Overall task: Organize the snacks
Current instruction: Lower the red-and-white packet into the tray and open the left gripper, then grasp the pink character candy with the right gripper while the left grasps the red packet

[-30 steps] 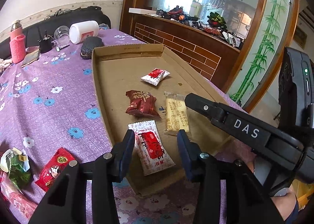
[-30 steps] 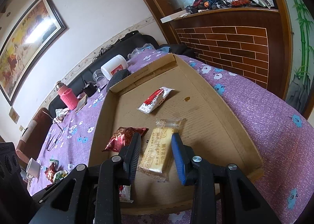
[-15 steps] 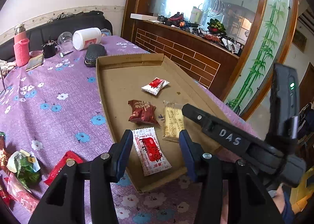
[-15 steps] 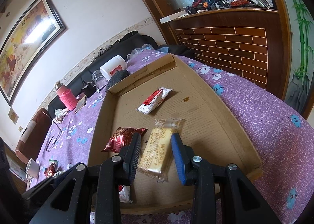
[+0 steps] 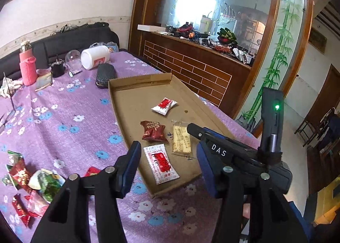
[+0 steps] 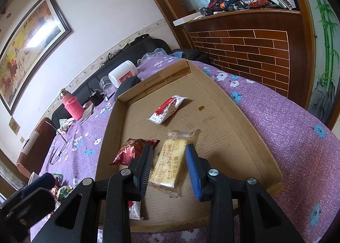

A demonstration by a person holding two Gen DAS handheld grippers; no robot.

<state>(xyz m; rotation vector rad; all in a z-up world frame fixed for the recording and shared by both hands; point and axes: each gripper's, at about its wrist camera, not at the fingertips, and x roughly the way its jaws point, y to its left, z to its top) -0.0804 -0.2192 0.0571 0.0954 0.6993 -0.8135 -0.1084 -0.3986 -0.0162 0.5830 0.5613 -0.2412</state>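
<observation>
This is a lived-in home, a dining or sitting room. A table under a purple flowered cloth (image 5: 63, 119) fills the middle, with a black sofa (image 5: 70, 45) behind it at eleven o'clock and a framed painting of horses (image 6: 27, 45) on the wall at nine o'clock. At one o'clock stands a wooden partition with a brick-pattern base (image 5: 191, 72), a cluttered ledge (image 5: 204, 36) and a glass panel painted with bamboo (image 5: 282, 36).
</observation>
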